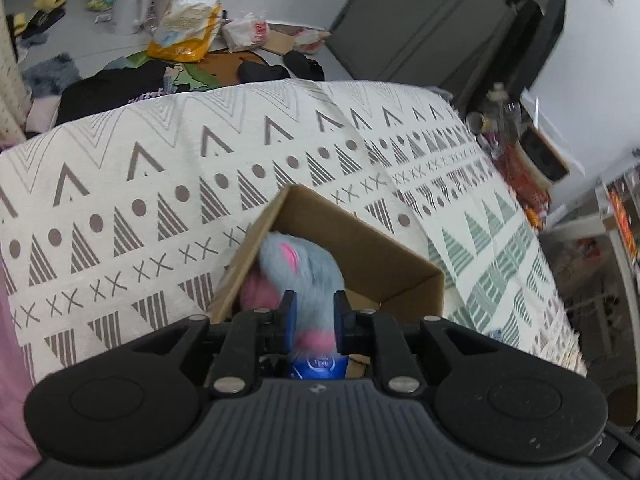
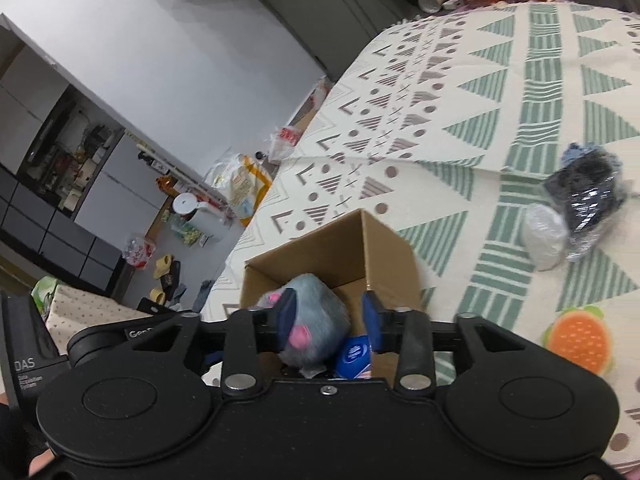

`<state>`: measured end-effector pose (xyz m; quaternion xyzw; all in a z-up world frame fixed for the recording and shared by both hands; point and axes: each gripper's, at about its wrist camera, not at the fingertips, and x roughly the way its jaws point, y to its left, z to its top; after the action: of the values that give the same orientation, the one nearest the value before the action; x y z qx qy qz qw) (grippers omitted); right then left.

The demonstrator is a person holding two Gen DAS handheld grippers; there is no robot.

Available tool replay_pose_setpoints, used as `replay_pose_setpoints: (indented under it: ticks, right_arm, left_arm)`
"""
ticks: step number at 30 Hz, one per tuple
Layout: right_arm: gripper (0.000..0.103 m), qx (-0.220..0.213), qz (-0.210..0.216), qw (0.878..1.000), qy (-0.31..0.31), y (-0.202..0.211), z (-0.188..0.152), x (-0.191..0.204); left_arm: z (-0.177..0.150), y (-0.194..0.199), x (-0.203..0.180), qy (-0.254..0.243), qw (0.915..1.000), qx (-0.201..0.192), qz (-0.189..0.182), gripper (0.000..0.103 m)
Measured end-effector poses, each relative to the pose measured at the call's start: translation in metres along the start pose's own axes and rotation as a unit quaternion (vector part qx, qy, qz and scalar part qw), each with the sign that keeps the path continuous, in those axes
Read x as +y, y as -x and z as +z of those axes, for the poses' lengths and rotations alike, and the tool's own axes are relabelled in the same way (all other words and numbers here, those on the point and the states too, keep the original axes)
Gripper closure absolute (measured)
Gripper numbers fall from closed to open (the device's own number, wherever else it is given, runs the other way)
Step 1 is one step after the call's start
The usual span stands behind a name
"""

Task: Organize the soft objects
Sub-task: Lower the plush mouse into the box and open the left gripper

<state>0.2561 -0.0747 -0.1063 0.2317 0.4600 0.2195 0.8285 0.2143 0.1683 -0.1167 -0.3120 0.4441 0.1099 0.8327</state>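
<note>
A blue-grey plush toy (image 1: 304,276) with pink ears sits in an open cardboard box (image 1: 384,252) on the patterned bedspread (image 1: 160,184). My left gripper (image 1: 315,312) is shut on the plush toy's lower part, its blue pads pressing both sides. In the right wrist view the same plush toy (image 2: 320,312) lies in the box (image 2: 340,248), with a round blue packet (image 2: 354,354) beside it. My right gripper (image 2: 329,316) hovers over the box, open, its left pad against the toy and its right pad apart from it.
A black wrapped bundle (image 2: 588,200) and a white wrapped bundle (image 2: 544,236) lie on the bedspread to the right of the box. A burger-shaped soft item (image 2: 576,340) lies nearer. Bags, slippers and clothes litter the floor (image 1: 100,12) beyond the bed.
</note>
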Motion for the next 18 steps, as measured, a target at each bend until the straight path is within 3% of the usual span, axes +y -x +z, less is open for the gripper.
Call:
replay_pose_setpoints:
  ticks: [5, 9, 13, 18]
  right_arm:
    - [0.054, -0.015, -0.011, 1.000, 0.003, 0.022, 0.004, -0.008]
    - [0.040, -0.031, -0.024, 0.999, 0.012, 0.044, 0.007, -0.013]
    - [0.022, -0.051, -0.037, 0.998, 0.017, 0.070, 0.012, -0.018]
    - [0.010, -0.079, -0.062, 0.995, 0.017, 0.105, 0.018, -0.030]
  left_arm:
    - [-0.006, 0.013, -0.018, -0.030, 0.9994, -0.013, 0.010, 0.062]
    - [-0.013, 0.028, -0.034, -0.047, 0.9984, -0.030, 0.008, 0.045]
    - [-0.019, 0.040, -0.048, -0.052, 0.9979, -0.037, 0.000, 0.036]
    - [-0.035, 0.060, -0.068, -0.086, 0.9935, -0.074, 0.003, 0.025]
